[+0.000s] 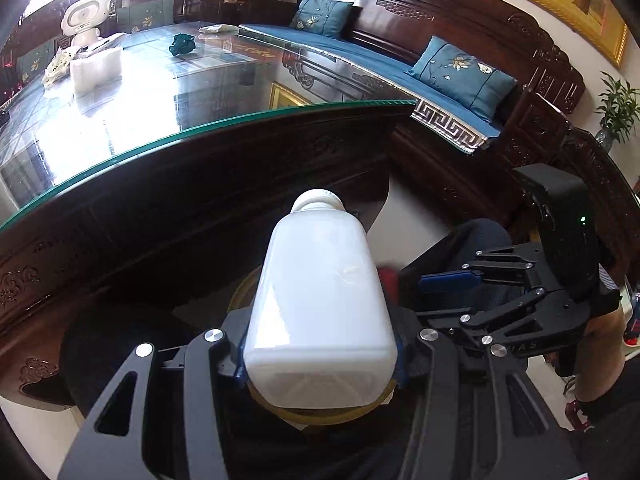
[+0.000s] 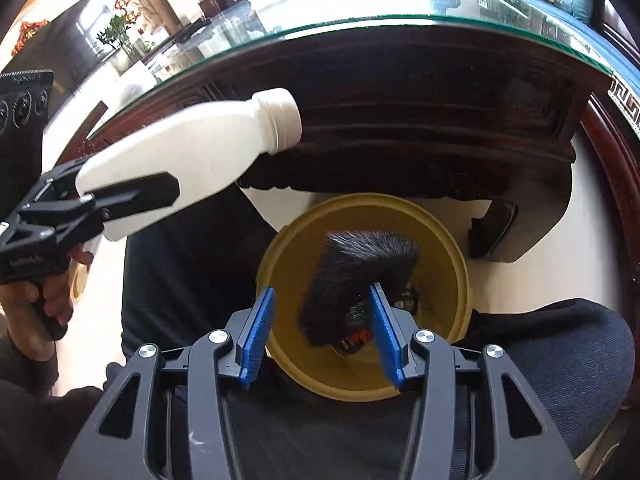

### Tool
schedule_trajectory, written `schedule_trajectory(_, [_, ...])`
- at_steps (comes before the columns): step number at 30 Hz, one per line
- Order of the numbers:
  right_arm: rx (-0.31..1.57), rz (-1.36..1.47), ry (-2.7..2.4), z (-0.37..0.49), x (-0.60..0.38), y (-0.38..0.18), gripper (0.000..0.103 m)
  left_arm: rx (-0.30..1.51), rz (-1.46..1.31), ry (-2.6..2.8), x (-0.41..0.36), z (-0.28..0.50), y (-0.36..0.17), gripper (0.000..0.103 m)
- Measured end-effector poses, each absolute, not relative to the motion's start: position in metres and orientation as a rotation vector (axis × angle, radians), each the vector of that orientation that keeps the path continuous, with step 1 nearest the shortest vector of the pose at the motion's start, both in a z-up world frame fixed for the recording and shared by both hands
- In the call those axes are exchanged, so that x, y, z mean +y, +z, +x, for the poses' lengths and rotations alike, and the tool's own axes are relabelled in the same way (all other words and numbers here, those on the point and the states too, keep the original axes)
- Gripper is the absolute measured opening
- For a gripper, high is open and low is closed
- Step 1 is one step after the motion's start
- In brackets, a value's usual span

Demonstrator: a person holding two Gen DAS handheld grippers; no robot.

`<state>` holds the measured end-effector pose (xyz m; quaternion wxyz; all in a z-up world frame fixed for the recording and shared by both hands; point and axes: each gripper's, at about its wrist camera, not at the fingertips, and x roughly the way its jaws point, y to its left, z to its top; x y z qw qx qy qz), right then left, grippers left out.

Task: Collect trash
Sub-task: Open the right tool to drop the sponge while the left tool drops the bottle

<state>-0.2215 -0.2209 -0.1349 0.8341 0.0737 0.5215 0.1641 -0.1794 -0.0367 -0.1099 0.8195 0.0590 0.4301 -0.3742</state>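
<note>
Left gripper [image 1: 320, 360] jaws clamp white bottle [image 1: 320, 304]; right gripper [image 2: 320, 332] jaws wide over yellow bin [image 2: 448, 248] beside glass-topped table [image 2: 400, 24].

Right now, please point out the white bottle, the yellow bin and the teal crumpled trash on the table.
white bottle [image 1: 320, 300], left wrist view, middle of body
yellow bin [image 2: 448, 240], right wrist view, far rim
teal crumpled trash [image 1: 182, 45], left wrist view, centre
</note>
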Motion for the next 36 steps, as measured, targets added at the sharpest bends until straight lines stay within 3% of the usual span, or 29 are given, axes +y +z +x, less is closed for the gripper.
schedule_trajectory(36, [1.011, 0.260, 0.313, -0.234, -0.264, -0.118, 0.047, 1.006, 0.264, -0.905, -0.093, -0.207, -0.134, 0.051])
